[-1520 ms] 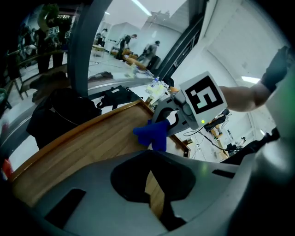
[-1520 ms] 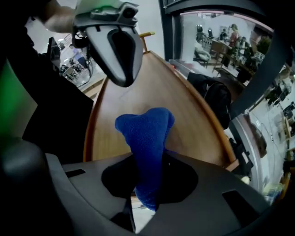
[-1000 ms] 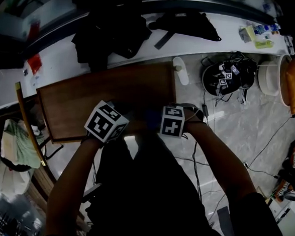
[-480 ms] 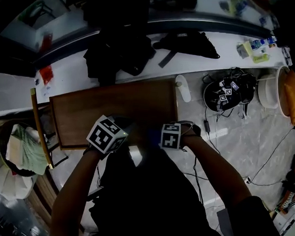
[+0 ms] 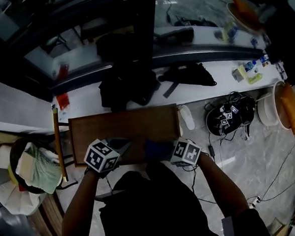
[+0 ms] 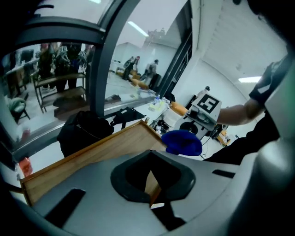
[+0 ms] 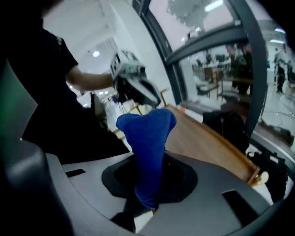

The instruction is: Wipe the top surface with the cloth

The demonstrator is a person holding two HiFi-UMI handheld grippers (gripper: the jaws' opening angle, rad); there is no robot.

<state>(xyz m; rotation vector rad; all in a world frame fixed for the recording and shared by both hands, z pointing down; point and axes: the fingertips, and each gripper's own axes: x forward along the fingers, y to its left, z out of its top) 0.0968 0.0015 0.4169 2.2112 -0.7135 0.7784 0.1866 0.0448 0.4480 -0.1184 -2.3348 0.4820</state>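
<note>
**Item 1. Left claw** (image 6: 152, 184): grey two-jaw tool with a black-and-white marker cube, held in the person's left hand. The jaws are drawn almost together, leaving a thin wedge-shaped slit. Nothing is gripped; a sliver of wooden edge and pale floor shows through the slit.

**Item 2. Right claw** (image 7: 147, 186): matching tool, just to the right of the left claw. The jaws are closed on item 3.

**Item 3. Deep blue soft cloth** (image 7: 147, 133): one end is pinched between the right claw's jaws, and the rest stands out ahead of them in a rounded bunch. It lies ahead and to the right of the left claw, at the near edge of item 4. Contact with the wood cannot be made out.

**Item 4. Brown rectangular wooden table top with a raised rim** (image 5: 124, 124): directly ahead of both claws, surface bare.

**Item 5. Black fabric bags** (image 5: 127, 88): beyond the table, on a white ledge (image 5: 83, 99), well ahead of the claws.

**Item 6. Long thin wooden stick** (image 5: 59, 144): left of the left claw, beside the table's left end.

**Item 7. Round basket holding green cloth** (image 5: 4, 178): further left, past the stick.

**Item 8. Black bundle of cables carrying a marker cube** (image 5: 228, 118): on the pale floor, to the right of the right claw.

**Item 9. White bucket with orange contents** (image 5: 266, 105): beyond the bundle, far right.
</note>
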